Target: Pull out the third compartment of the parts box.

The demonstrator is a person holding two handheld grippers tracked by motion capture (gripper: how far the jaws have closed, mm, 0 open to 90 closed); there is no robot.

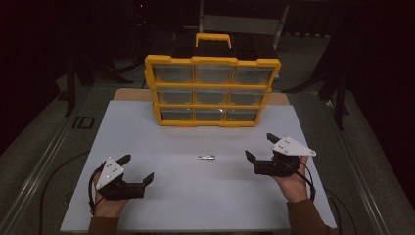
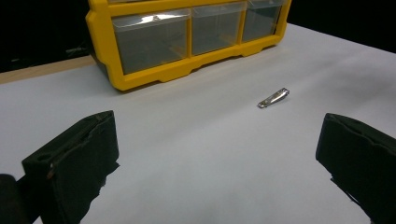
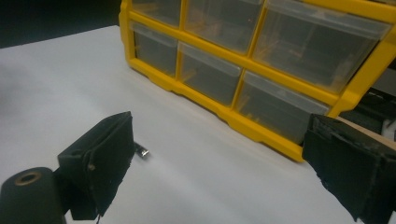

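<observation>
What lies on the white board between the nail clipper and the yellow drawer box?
Nothing: in the high view the white board is bare between the nail clipper and the yellow drawer box. The left gripper view shows the same bare stretch.

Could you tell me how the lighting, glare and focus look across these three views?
High view: dim, surroundings nearly black, only the white table sheet lit. Left gripper view: small silver metal nail clipper sharp, glare on the yellow organiser's clear plastic drawers. Right gripper view: near black jaws soft, clipper partly hidden.
</observation>
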